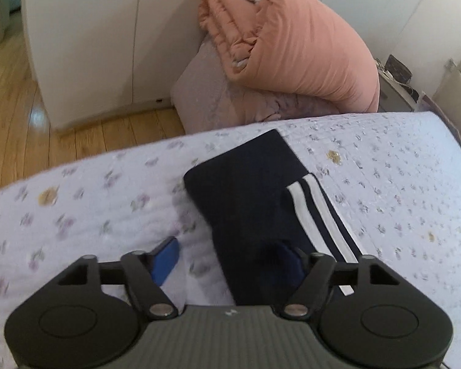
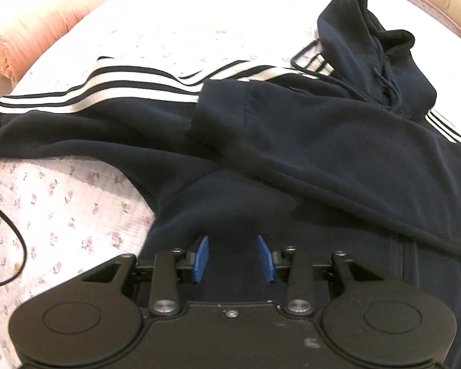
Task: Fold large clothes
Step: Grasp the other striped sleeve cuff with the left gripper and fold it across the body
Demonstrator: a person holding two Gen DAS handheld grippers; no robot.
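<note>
**Navy hoodie spread on the bed, both sets of jaws wide**

A dark navy hoodie (image 2: 292, 141) with white stripes lies across the flower-print bed cover (image 2: 61, 203). In the right wrist view its hood (image 2: 368, 46) sits at about 1 o'clock with the drawcords trailing down, one striped sleeve (image 2: 92, 92) stretches out toward 9 o'clock, and the other sleeve is folded across the body, its cuff near the centre. The right gripper (image 2: 233, 258) hangs over the garment's lower body; its jaws stand spread, with dark cloth showing between the blue pads (image 2: 201, 256), nothing pinched. A black cable (image 2: 15, 240) loops over the cover at 8 o'clock.

In the left wrist view the sleeve end (image 1: 249, 184) lies on the cover just ahead. The left gripper (image 1: 230, 264) has its jaws spread wide, one side over the cover, the other over the sleeve. A rolled peach quilt (image 1: 292, 40) rests at 12 o'clock beyond the bed, wooden floor (image 1: 12, 113) at 10 o'clock.
</note>
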